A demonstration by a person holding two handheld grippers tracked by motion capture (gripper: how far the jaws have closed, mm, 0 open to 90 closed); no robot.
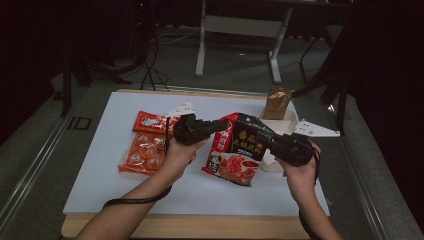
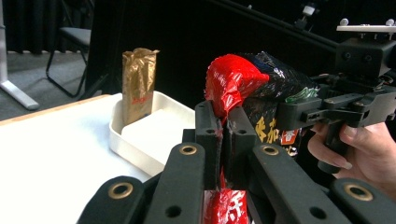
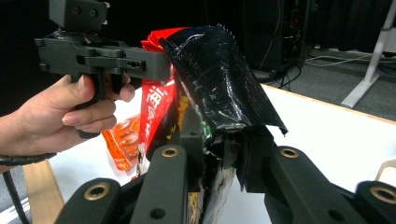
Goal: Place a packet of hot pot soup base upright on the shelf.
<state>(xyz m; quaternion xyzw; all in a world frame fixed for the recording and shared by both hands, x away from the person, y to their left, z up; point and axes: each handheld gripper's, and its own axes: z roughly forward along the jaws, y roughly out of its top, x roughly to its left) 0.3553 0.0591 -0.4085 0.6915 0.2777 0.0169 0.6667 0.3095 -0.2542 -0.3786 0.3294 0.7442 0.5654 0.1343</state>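
I've got the red-and-black sauce packet lifted above the table's middle, left gripper clamped tight on its top edge, right gripper pinching the black corner too.

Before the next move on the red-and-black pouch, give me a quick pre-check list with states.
1. Left gripper clamped on the red-and-black pouch: ok; the left gripper view shows its jaws pinching the pouch's red edge.
2. Right gripper clamped on the pouch: ok; its jaws pinch the pouch's black edge.
3. Pouch lifted off the white board: cannot tell; its lower edge looks close to the surface.
4. White tray has free room: ok; the gold bag stands upright at one end, the rest is bare.
5. Orange snack pack out of the way: ok; it lies flat, left of the pouch.
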